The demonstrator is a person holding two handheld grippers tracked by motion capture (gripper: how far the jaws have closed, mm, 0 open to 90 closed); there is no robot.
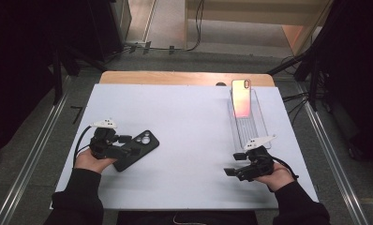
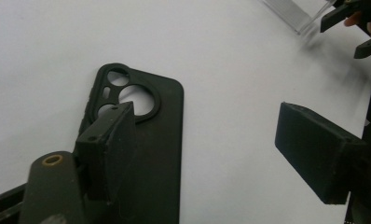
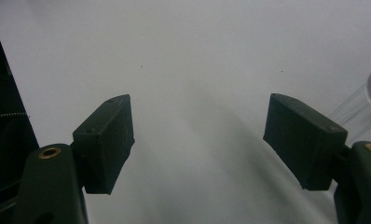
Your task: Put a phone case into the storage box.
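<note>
My left hand-held gripper (image 2: 204,154) stands wide, jaws not gripping, over the black phone case (image 2: 148,140) lying flat on the white bench (image 1: 189,136). To grasp well, I should straddle the case's long edges squarely. My right hand-held gripper (image 3: 197,140) waits wide, holding nothing, beside the clear tray (image 1: 248,126).

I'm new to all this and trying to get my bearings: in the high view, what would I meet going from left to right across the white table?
Left gripper → black phone case, lying flat under its open jaws → right gripper, empty → clear tray with a pink phone standing in its far end.
</note>
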